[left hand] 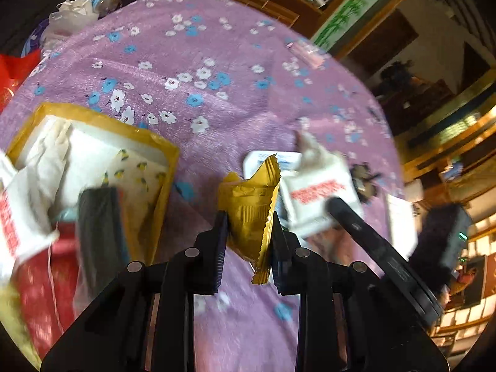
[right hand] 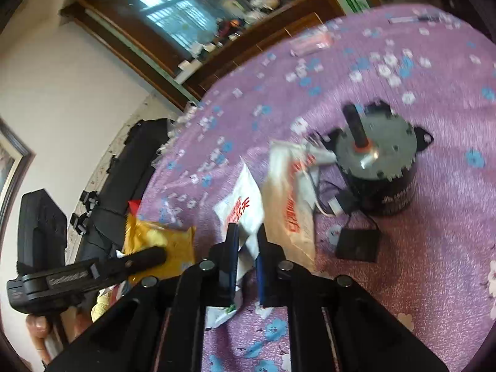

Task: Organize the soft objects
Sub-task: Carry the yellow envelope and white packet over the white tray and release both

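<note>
My left gripper (left hand: 249,220) is shut on a gold foil packet (left hand: 251,210) and holds it above the purple flowered cloth (left hand: 192,55). My right gripper (right hand: 246,232) is shut on a white packet with red print (right hand: 243,207), lifted off the cloth. In the left wrist view that white packet (left hand: 316,195) hangs to the right of the gold one. A yellow box (left hand: 167,155) at the left holds white cloth bags and a lemon-print pouch (left hand: 136,170). A beige bag with red print (right hand: 288,198) lies beside the right gripper.
A black electric motor (right hand: 379,161) with wires and a small black block (right hand: 359,245) stands at the right. A pink packet (left hand: 305,52) lies at the far side. A yellow snack bag (right hand: 161,241) lies left. Red and white bags (left hand: 18,232) crowd the left edge.
</note>
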The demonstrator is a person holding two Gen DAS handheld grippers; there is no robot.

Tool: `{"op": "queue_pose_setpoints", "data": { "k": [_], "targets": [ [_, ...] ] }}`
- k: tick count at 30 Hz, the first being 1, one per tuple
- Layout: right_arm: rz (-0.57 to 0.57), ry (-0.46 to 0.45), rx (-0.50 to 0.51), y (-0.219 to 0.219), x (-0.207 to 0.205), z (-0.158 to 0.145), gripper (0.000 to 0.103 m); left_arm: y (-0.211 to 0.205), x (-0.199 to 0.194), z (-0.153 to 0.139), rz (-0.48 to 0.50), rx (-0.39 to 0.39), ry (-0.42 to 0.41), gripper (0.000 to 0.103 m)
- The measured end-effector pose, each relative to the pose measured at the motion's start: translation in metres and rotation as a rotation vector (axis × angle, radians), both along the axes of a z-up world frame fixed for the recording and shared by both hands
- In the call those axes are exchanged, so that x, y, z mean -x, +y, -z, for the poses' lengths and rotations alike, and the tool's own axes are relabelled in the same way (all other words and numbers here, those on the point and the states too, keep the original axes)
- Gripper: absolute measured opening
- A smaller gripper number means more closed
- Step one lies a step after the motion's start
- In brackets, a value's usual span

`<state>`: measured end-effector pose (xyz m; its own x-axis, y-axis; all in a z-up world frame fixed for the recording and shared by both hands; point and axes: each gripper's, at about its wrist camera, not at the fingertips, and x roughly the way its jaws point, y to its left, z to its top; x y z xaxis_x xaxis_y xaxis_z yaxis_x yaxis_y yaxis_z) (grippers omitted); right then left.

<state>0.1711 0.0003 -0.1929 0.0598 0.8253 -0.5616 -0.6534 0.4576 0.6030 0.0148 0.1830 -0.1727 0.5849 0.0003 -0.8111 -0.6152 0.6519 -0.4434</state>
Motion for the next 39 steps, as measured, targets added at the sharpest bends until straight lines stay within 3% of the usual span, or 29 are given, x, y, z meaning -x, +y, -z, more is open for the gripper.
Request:
{"op": "queue_pose_setpoints", "data": {
  "k": [5, 9, 13, 17, 25, 29, 33, 39],
  "targets": [
    [-0.017, -0.045, -0.022, -0.003, 0.01, -0.001, 0.004, -0.009, 0.055, -0.027, 0.0, 0.058, -0.127, 0.024],
    [-0.006, -0.087, -0.061, -0.013, 0.023, -0.011, 0.003, -0.005, 0.112, -0.042, -0.055, 0.056, -0.193, 0.024],
    [0.014, -0.062, -0.136, -0.025, 0.048, -0.035, 0.003, 0.01, 0.169, -0.05, -0.131, 0.069, -0.261, 0.024],
    [-0.039, -0.02, -0.192, -0.018, 0.076, -0.052, 0.003, 0.027, 0.198, -0.049, -0.173, 0.082, -0.3, 0.024],
    [-0.158, 0.047, -0.104, 0.063, 0.11, -0.051, 0.003, 0.065, 0.198, -0.034, -0.161, 0.12, -0.346, 0.024],
    [-0.171, 0.089, -0.052, 0.1, 0.114, -0.043, 0.003, 0.089, 0.186, -0.02, -0.154, 0.15, -0.341, 0.024],
    [-0.166, 0.065, 0.014, 0.127, 0.115, -0.037, 0.003, 0.107, 0.176, -0.006, -0.165, 0.179, -0.331, 0.024],
    [-0.139, 0.091, 0.079, 0.141, 0.109, -0.017, 0.007, 0.12, 0.163, 0.009, -0.183, 0.184, -0.307, 0.025]
  ]
}}
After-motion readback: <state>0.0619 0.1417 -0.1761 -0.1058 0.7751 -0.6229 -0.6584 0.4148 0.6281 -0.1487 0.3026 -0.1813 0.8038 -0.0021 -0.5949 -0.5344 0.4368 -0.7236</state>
